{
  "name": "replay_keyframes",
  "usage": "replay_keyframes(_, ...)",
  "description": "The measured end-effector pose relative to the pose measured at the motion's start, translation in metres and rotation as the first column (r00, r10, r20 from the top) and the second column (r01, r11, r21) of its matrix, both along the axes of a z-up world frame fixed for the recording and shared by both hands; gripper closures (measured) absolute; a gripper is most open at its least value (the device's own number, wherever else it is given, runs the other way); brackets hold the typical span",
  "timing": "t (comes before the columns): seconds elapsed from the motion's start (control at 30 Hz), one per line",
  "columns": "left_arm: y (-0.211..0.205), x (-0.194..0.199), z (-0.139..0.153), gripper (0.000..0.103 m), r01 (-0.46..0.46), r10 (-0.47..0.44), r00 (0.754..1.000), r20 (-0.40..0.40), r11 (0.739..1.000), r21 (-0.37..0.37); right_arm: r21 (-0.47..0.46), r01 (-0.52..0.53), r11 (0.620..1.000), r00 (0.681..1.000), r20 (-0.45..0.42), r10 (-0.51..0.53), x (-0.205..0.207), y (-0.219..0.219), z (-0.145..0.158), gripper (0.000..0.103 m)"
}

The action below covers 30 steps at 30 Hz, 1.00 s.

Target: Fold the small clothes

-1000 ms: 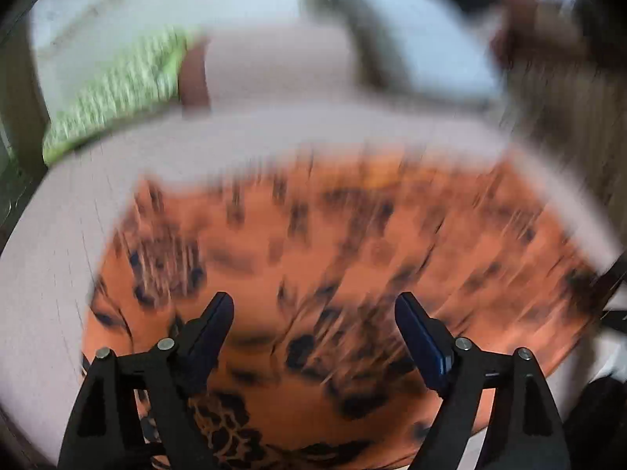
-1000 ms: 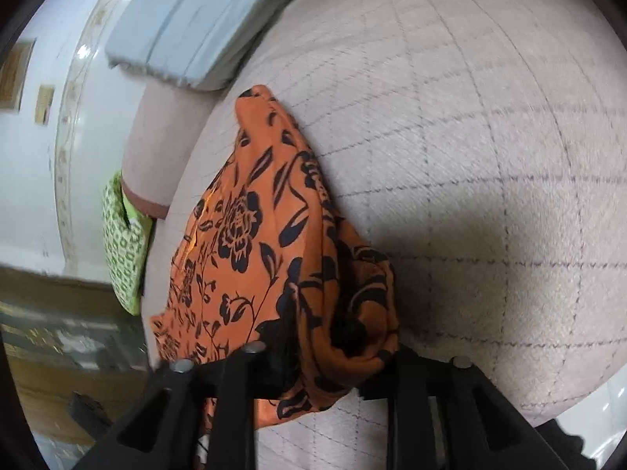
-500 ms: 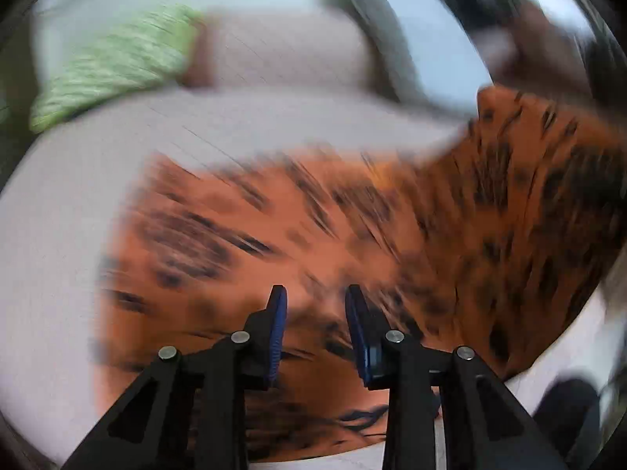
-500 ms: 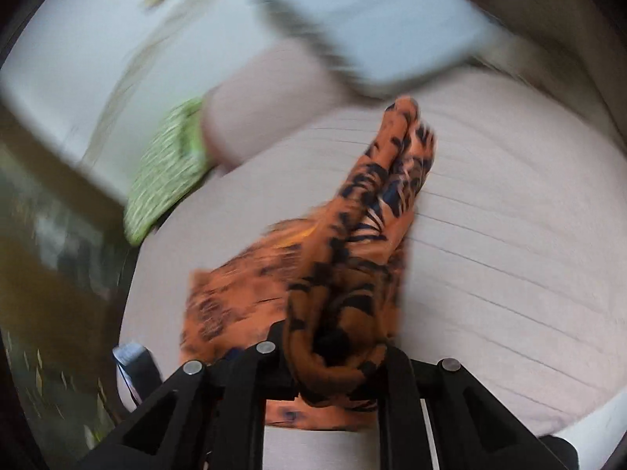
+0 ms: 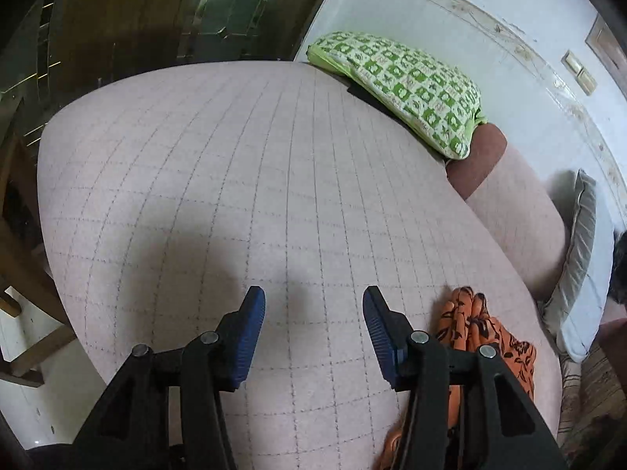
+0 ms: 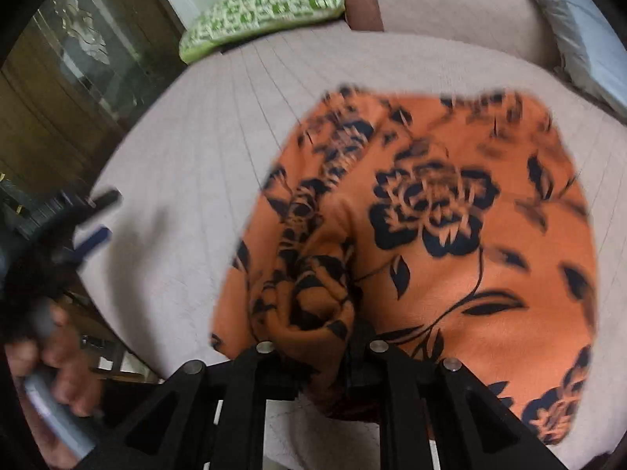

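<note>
An orange garment with black flowers [image 6: 450, 211] lies spread on the pale pink checked bed cover [image 6: 188, 164]. My right gripper [image 6: 317, 337] is shut on a bunched fold of the garment at its near edge. In the left wrist view my left gripper [image 5: 313, 313] is open and empty, with blue pads [image 5: 250, 313], above bare bed cover [image 5: 254, 180]. A crumpled part of the garment [image 5: 470, 321] shows just right of its right finger. My left gripper also shows at the left of the right wrist view [image 6: 90, 219], held by a hand.
A green and white patterned pillow [image 5: 407, 86] lies at the far edge of the bed. A pink bolster [image 5: 509, 203] and a grey folded cushion [image 5: 580, 250] sit at the right. A dark wooden glass cabinet [image 6: 66, 78] stands beyond the bed.
My left gripper opened and swung left off the garment to bare bed cover. My right gripper kept its hold, and the garment now lies spread wider in front of it.
</note>
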<state>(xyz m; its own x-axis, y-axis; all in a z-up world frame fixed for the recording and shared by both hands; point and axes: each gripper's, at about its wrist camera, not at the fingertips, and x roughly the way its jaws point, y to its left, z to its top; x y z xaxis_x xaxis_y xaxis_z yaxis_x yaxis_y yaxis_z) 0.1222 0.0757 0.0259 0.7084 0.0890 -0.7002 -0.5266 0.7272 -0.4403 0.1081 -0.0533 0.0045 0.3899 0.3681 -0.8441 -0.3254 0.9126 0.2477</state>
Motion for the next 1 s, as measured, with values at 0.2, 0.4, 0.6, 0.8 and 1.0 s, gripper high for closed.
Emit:
replay_keyframes(0.2,0.001,-0.010,0.013,0.050,0.034,-0.036,0.998,0.057,0.999,0.030,0.036,-0.011,0.999,0.996,0.089,0.008,-0.006,0.022,0.035,0.087)
replay_keyframes(0.4,0.017,-0.023,-0.001,0.050,0.029,-0.030,0.999,0.033,0.999,0.014,-0.024,-0.151,0.988,0.983,0.102,0.153,-0.020,0.065,-0.030,0.029)
replay_keyframes(0.6,0.005,-0.031,0.004,0.050,0.103,-0.105,0.992,0.077,0.994,0.022,0.233,-0.113,0.966,0.993,0.067,0.100,-0.016,0.025,-0.008,0.022)
replay_keyframes(0.8,-0.038,-0.016,0.005,0.049,0.376,-0.376,0.922,0.098,0.926,0.014,0.384,0.057,0.921,0.996,0.044,-0.080,-0.018,-0.044,-0.009,0.022)
replay_keyframes(1.0,-0.072,-0.014,-0.012,0.050,0.581,-0.578,0.813,0.065,0.804,-0.122,0.456,0.145,0.878,0.984,0.027,-0.176,-0.031,-0.102,-0.011,0.022)
